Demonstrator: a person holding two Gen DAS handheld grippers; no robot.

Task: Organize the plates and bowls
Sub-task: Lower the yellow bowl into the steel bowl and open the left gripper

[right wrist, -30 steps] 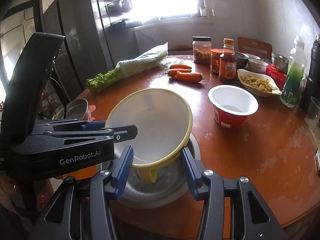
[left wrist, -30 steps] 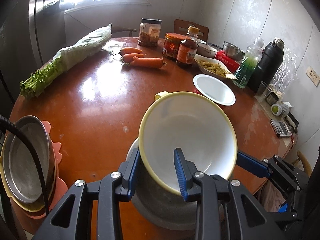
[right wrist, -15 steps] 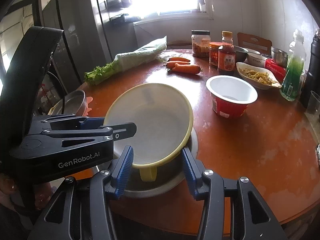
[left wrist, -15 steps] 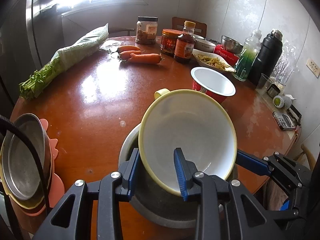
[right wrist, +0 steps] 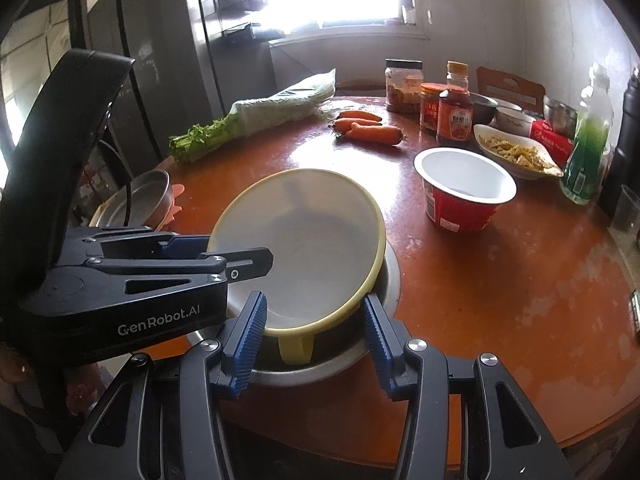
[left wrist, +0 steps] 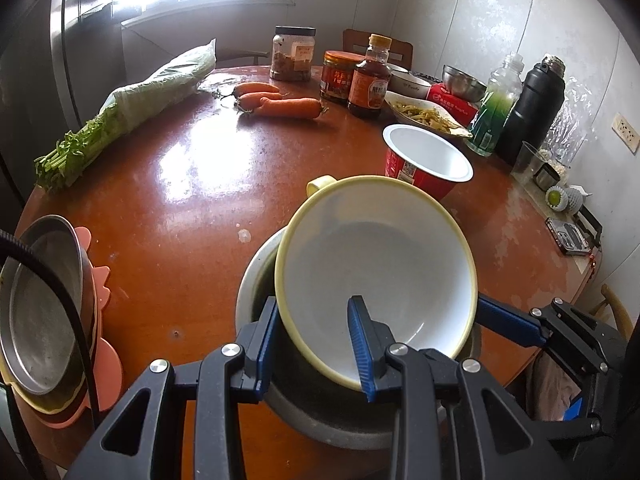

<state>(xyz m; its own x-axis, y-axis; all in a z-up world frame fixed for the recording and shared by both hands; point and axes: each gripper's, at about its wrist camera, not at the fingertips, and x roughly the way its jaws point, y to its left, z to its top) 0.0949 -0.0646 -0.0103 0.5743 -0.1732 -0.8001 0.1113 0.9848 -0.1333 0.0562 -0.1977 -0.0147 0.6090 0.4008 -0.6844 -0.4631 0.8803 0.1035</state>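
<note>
A white bowl with a yellow rim [left wrist: 372, 264] hangs tilted over a steel bowl [left wrist: 256, 280] near the table's front edge. My left gripper [left wrist: 312, 344] is shut on its near rim, one blue pad inside and one outside. In the right wrist view the same bowl [right wrist: 304, 232] shows a yellow tab [right wrist: 296, 348] on its near side. My right gripper [right wrist: 314, 332] stands open around that tab, with a gap on each side. The left gripper [right wrist: 256, 260] reaches in from the left. The steel bowl [right wrist: 384, 280] rests on the table underneath.
A steel plate on yellow and pink plates [left wrist: 40, 312] is stacked at the table's left edge [right wrist: 148, 196]. A red cup with a white inside [left wrist: 424, 164] stands just beyond the bowls. Carrots [left wrist: 288, 106], bagged greens [left wrist: 152, 92], jars, bottles and a dish of food line the far side.
Both views have shifted a little: the far things sit lower in frame and the red cup's side now shows. The left grip on the bowl and the right fingers' spread are unchanged.
</note>
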